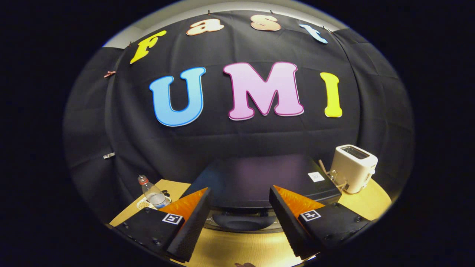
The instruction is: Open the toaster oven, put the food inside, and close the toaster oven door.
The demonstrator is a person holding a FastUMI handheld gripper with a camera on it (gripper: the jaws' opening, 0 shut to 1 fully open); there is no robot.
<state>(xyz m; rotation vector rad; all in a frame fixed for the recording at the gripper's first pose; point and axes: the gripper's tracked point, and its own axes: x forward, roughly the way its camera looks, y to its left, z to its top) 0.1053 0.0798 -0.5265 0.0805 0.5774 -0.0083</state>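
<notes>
The black toaster oven (pixel 256 178) stands on the wooden table (pixel 230 252), and I look down on its flat top from above and in front. Its glass front with a dark handle (pixel 243 221) shows between my fingers, just under the top's front edge. I cannot tell whether the door is shut. My gripper (pixel 240 189) is open with nothing between its fingers, and the tips hover over the oven's front edge. A small dish (pixel 144 203) holding something pale sits left of the oven, beyond the left finger.
A clear plastic bottle (pixel 152 193) with a red cap stands at the dish. A white slot toaster (pixel 354 167) stands right of the oven, with a clear stand (pixel 336 178) between them. A white label (pixel 315 177) lies on the oven's top.
</notes>
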